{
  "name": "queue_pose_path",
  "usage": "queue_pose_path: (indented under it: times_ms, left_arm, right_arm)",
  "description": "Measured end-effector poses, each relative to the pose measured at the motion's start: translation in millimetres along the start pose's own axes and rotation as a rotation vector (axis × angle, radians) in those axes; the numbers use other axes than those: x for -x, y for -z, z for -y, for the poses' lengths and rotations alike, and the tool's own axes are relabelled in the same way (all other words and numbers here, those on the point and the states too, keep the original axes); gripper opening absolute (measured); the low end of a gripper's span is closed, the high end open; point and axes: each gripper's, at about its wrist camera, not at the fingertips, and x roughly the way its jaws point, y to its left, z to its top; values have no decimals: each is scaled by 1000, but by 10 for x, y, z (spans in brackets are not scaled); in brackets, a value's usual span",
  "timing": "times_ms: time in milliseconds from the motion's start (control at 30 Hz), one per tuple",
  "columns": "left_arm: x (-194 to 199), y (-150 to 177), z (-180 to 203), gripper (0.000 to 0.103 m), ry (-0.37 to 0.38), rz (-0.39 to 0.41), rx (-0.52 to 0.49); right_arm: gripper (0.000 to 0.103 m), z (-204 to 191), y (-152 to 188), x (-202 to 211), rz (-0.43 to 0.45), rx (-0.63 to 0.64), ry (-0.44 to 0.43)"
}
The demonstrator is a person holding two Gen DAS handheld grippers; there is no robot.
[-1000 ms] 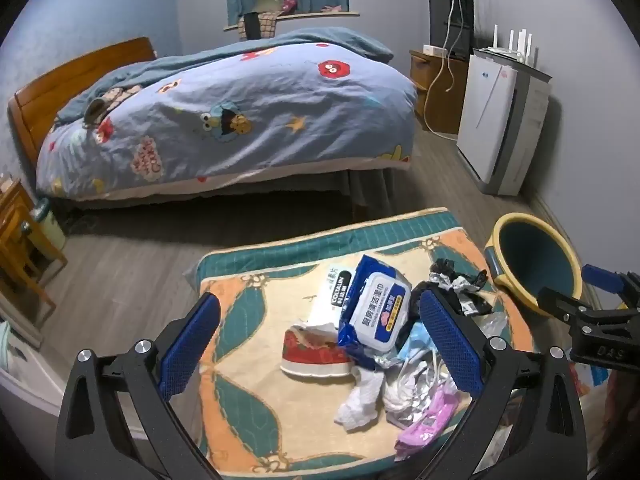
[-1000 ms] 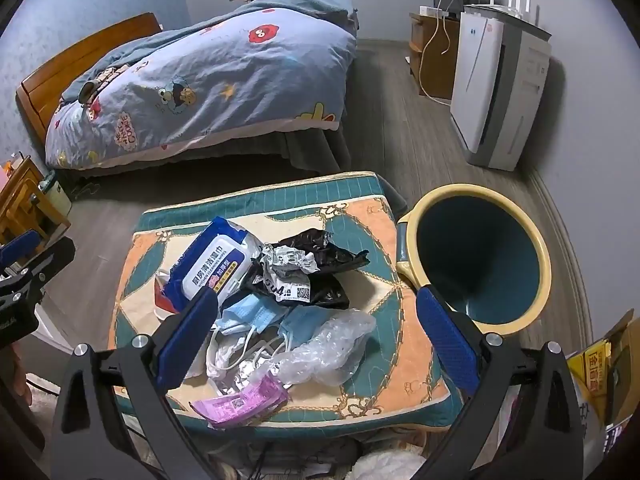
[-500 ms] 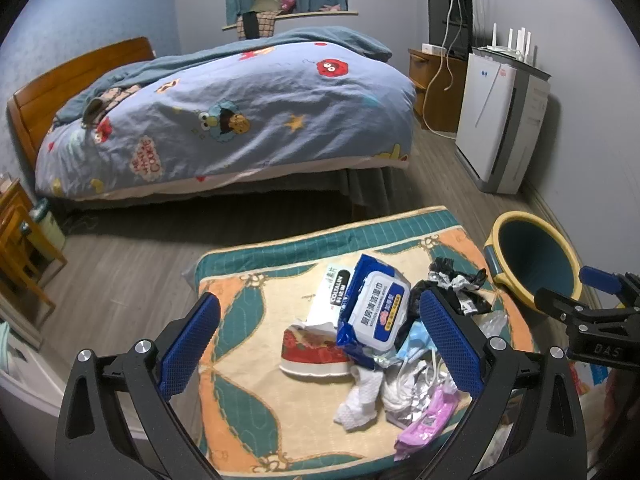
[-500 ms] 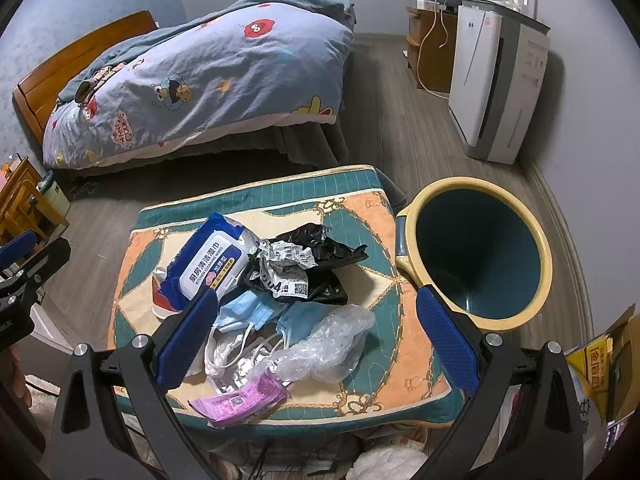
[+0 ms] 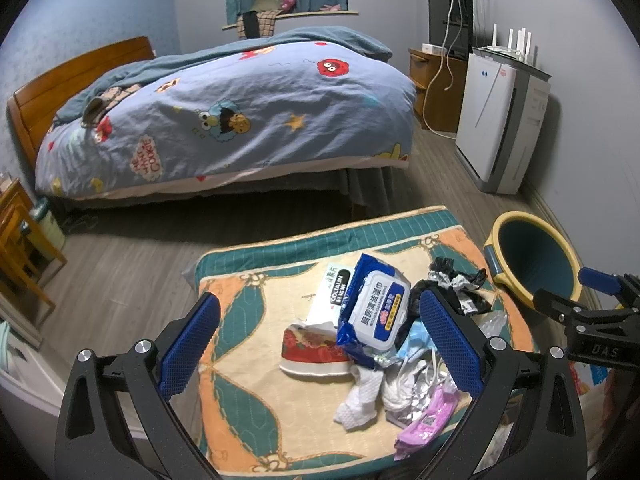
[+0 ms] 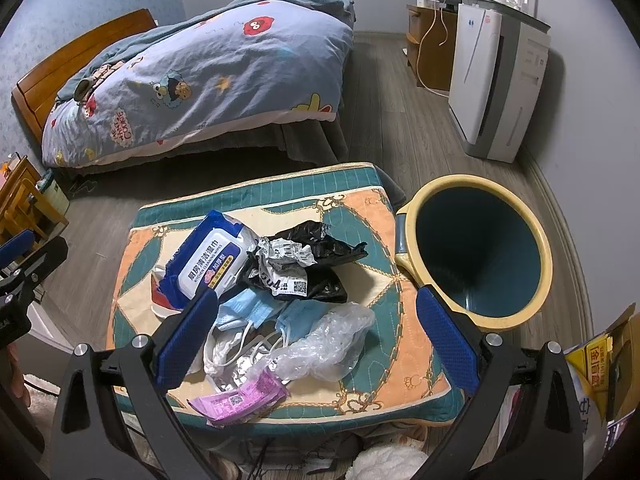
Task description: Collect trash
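Observation:
A pile of trash lies on a patterned cushion (image 5: 248, 364) (image 6: 376, 216): a blue wet-wipe pack (image 5: 374, 312) (image 6: 208, 260), a black bag with a crumpled label (image 6: 304, 260), blue face masks (image 6: 256, 312), a clear plastic bag (image 6: 328, 344), a pink wrapper (image 6: 240, 398) (image 5: 424, 424), a white tissue (image 5: 360, 398) and a red-and-white wrapper (image 5: 312, 348). A yellow-rimmed blue bin (image 6: 476, 248) (image 5: 532, 260) stands right of the cushion. My left gripper (image 5: 320, 344) and right gripper (image 6: 316, 340) are open and empty above the pile.
A bed with a cartoon duvet (image 5: 240, 116) fills the far side. A white air purifier (image 5: 500, 120) and a wooden cabinet (image 5: 436, 88) stand along the right wall. Wooden furniture (image 5: 20, 248) sits at the left. A yellow carton (image 6: 604, 364) is at the right edge.
Both grippers have crept slightly forward toward the cushion. Nothing was picked up or let go.

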Motion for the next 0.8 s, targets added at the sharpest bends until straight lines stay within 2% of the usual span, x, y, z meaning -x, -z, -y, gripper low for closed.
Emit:
queue_pose_path:
  times_ms: [800]
  left_arm:
    - [-2,0,0,99,1,-2,0]
  right_arm:
    - [97,2,0,-14,-4,0,0]
